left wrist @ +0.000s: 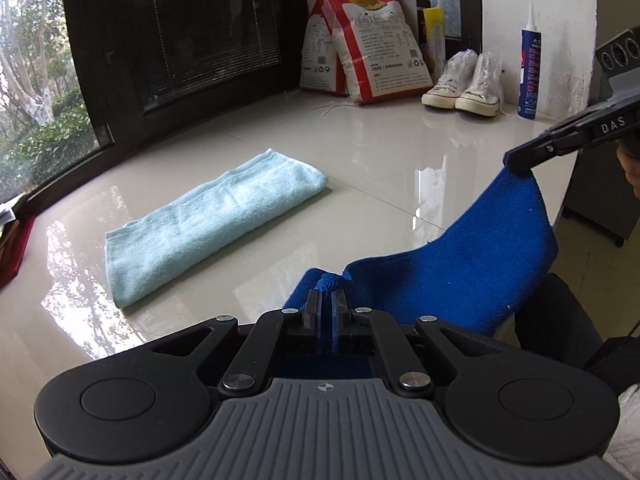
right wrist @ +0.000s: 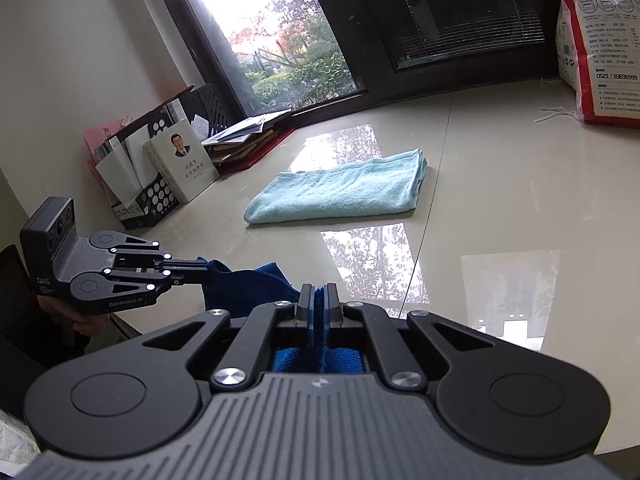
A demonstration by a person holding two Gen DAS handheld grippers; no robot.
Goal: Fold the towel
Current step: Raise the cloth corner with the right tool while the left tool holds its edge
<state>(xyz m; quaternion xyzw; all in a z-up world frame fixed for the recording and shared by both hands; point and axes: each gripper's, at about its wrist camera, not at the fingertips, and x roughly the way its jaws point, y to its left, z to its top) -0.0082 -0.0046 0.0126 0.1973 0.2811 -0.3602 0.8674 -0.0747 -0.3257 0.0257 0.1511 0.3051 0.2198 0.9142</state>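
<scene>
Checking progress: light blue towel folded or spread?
Folded. The light blue towel lies flat on the table, stacked layers visible at its right edge.

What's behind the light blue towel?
Behind the light blue towel are a dark window, rice bags and sneakers. Anything under it is covered.
</scene>
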